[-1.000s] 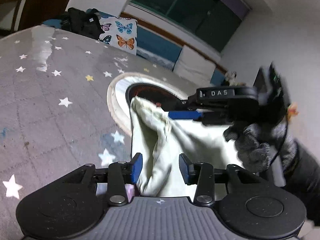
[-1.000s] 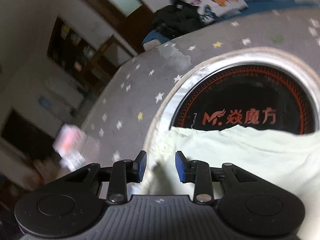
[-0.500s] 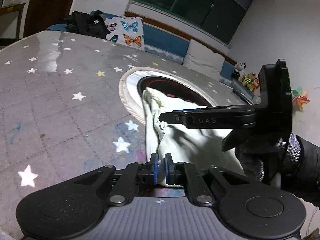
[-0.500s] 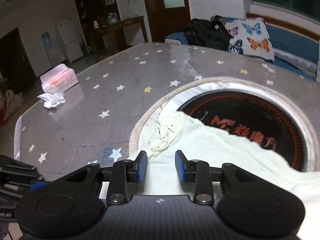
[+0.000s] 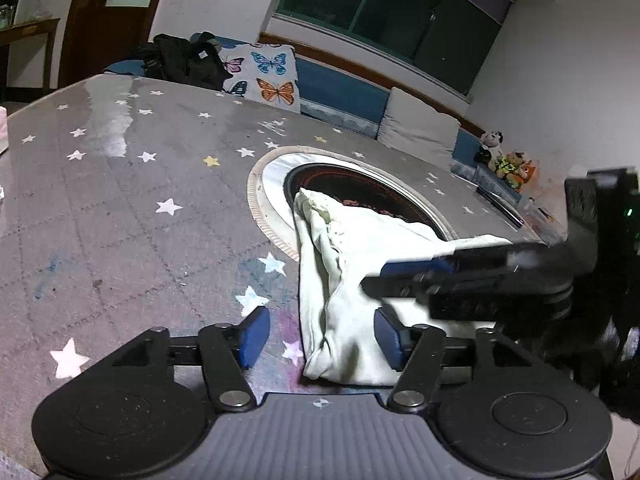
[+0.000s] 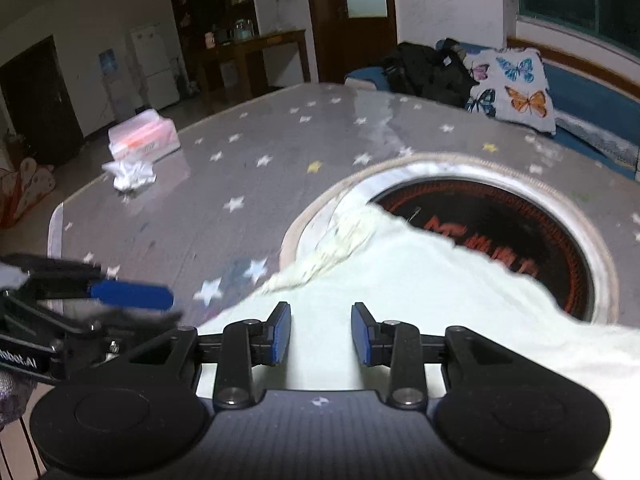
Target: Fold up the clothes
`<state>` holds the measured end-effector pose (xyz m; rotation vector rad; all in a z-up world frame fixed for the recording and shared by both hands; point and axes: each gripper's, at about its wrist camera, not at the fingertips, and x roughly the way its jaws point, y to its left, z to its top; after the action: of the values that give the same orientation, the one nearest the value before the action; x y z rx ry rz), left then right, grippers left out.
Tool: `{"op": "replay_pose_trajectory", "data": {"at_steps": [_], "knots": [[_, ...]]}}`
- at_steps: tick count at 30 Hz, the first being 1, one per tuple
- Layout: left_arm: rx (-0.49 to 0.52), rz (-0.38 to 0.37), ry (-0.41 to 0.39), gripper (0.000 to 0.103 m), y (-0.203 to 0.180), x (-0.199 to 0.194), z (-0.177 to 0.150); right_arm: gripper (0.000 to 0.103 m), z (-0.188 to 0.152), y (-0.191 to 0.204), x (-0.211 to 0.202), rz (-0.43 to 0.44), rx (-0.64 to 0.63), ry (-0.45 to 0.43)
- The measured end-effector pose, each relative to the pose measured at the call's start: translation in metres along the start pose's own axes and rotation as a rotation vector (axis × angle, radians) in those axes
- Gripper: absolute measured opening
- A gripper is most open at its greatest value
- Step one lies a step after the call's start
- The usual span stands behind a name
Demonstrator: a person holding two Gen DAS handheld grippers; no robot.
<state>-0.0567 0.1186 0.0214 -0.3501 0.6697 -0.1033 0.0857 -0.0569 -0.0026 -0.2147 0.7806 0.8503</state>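
The pale cream garment (image 5: pixel 340 280) lay crumpled on the table (image 5: pixel 120 200), its far end draped over the round black cooktop (image 5: pixel 360 188) set into the tabletop, its near end bunched close to both grippers. The left gripper (image 5: pixel 320 338) hung just over that near corner with its blue-padded fingers (image 5: pixel 254 336) spread wide, pinching nothing — the cloth's corner sat between them, but whether it touched either pad could not be told. The right gripper (image 6: pixel 320 334) was likewise spread apart above the wide pale stretch of the garment (image 6: pixel 400 280), gripping nothing; in the left view it reached in from the right side, blurred. The table wore a grey covering dotted with white and yellow stars. Near its far corner sat a pink-and-white tissue pack (image 6: pixel 142 138) with a crumpled white tissue (image 6: pixel 128 170) just beside it. Beyond the table stood a blue sofa with a butterfly-print cushion (image 6: pixel 512 84) and a black bag (image 6: pixel 428 68).
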Motion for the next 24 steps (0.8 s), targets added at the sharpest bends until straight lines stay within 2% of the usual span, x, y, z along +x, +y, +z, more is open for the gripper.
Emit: {"op": "replay_pose_trajectory", "data": {"at_steps": [4, 8, 9, 11, 18, 24], "knots": [[-0.001, 0.023, -0.024, 0.086, 0.000, -0.002, 0.000, 0.037, -0.007, 0.001, 0.006, 0.013, 0.029, -0.004], [0.005, 0.043, -0.048, 0.100, -0.001, -0.002, 0.002, 0.045, -0.011, -0.010, -0.014, 0.000, 0.056, -0.035], [0.001, 0.040, -0.051, 0.103, -0.001, -0.001, 0.003, 0.049, -0.014, -0.017, -0.021, -0.019, 0.071, -0.045], [-0.003, 0.030, -0.053, 0.103, -0.002, 0.000, 0.004, 0.057, -0.019, -0.030, -0.032, -0.057, 0.104, -0.058], [0.003, 0.021, -0.071, 0.103, -0.008, 0.002, 0.008, 0.058, -0.038, -0.099, -0.066, -0.265, 0.244, -0.106], [0.009, 0.016, -0.063, 0.103, -0.015, 0.007, 0.009, 0.058, -0.042, -0.149, -0.073, -0.383, 0.309, -0.124]]}}
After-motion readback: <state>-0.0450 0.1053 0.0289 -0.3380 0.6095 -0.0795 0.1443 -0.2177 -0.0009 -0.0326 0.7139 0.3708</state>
